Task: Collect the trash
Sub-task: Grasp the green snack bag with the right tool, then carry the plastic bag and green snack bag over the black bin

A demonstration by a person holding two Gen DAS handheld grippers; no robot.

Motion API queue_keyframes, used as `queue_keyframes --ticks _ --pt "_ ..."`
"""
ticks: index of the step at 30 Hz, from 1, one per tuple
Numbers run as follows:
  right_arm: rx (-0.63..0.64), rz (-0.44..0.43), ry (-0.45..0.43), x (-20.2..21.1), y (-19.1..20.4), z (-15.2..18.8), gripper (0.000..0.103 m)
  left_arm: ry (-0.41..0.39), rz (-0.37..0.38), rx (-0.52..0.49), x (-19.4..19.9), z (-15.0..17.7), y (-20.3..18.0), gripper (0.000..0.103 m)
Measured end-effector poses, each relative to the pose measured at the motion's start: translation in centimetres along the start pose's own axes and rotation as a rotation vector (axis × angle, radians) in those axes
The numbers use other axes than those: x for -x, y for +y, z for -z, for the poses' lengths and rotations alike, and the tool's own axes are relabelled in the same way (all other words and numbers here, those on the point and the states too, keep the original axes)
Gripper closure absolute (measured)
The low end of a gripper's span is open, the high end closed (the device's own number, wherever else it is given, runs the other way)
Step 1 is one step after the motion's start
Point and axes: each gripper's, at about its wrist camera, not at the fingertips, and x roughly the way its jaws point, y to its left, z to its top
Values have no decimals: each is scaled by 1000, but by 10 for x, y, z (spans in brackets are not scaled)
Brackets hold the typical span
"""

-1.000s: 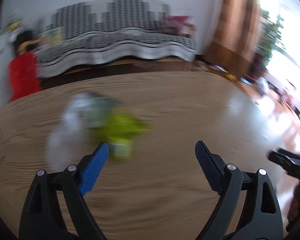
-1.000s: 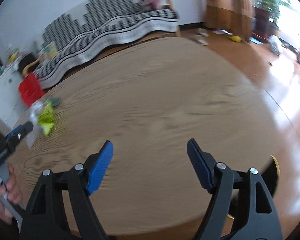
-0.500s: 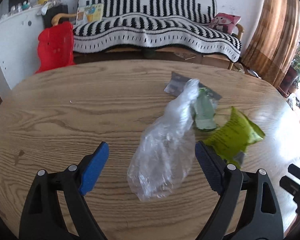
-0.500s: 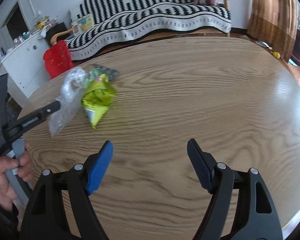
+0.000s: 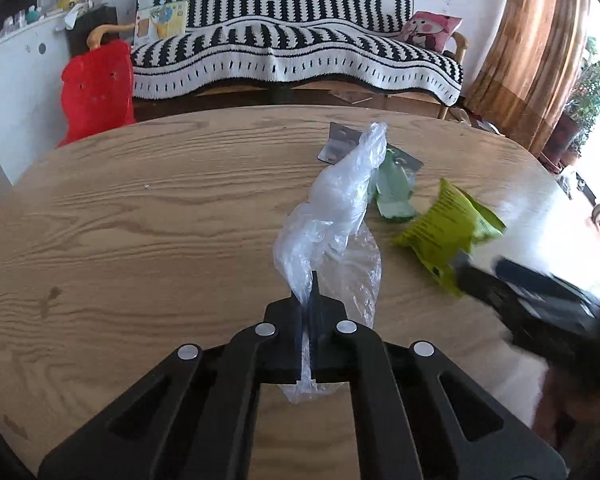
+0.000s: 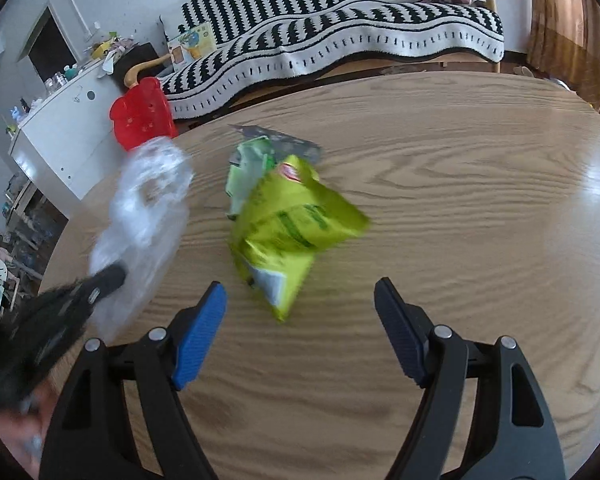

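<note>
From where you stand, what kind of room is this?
Most likely a home living room: a sofa under a black-and-white striped throw with a pink cushion, brown curtains beside a bright window, and a wooden table in front of them.

My left gripper (image 5: 311, 292) pinches thin, crinkled clear plastic bag (image 5: 332, 216) film (glossy, translucent). The lime-green snack packet (image 6: 288, 224) looks like shiny foil-plastic. The table (image 6: 480, 184) is grained wood with a satin sheen, brightest at its right edge. My pads (image 6: 198, 336) are ribbed blue rubber.
</note>
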Motion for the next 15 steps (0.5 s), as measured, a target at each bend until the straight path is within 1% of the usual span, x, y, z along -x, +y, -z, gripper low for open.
queue_keyframes --ticks 2,3,4,5,7,10,13,15 --pt "-11 -2 11 -9 6 -4 33 1 -20 -11 8 7 1 102" --pt "-13 -3 14 -12 9 -4 44 9 -26 -8 9 9 3 102" --pt "-4 -5 20 -17 14 -5 67 18 -31 0 10 11 6 102" --pt "7 5 24 -19 16 -5 76 26 -32 9 10 14 9 102" --pt "31 21 4 -15 22 -4 82 33 -32 16 11 17 12 102" --pt "48 24 -28 2 25 -3 82 25 -22 19 15 16 11 102" --pt "63 35 -52 27 17 2 82 12 0 6 21 14 -3 102" --pt "67 47 -61 43 8 5 82 2 19 -19 26 14 -22 102"
